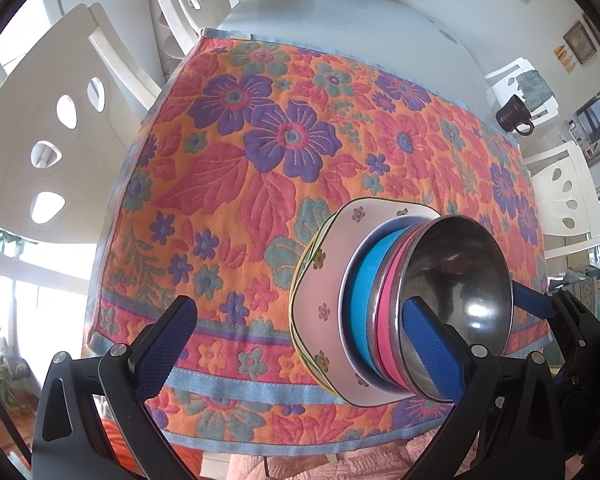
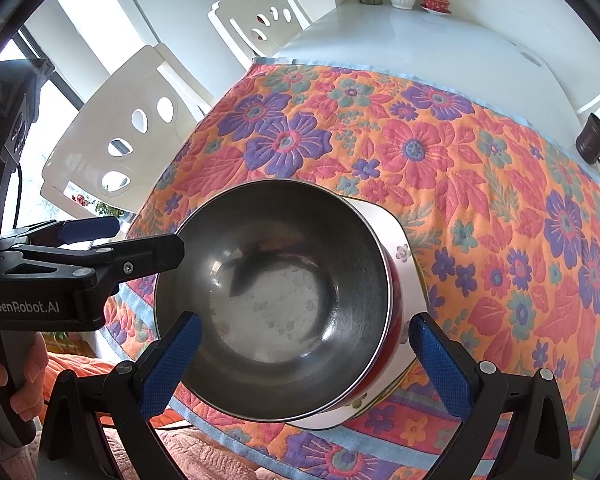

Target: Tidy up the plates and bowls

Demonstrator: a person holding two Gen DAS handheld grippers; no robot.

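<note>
Steel gleams at the top of the stack: a metal bowl (image 2: 272, 300) sits nested on a pink bowl (image 1: 392, 312) and a blue bowl (image 1: 362, 312), and all three rest on a pair of flowered plates (image 1: 324, 280) near the front edge of the bench (image 2: 440, 52), on the flowered cloth (image 1: 260, 152) that covers this end of it. The left hand-held gripper (image 1: 296, 344) is spread wide, one pad beside the stack and the other well to its left, gripping nothing. The right hand-held gripper (image 2: 304, 356) is also spread, its pads on either side of the metal bowl's near rim, apparently not pressing it. A dark cup (image 2: 594, 140) stands apart at the right edge. The stacking step looks finished or nearly so. Next comes either backing both tools away cleanly without nudging the pile, or closing on the rim to carry it; which one, I cannot tell.
</note>
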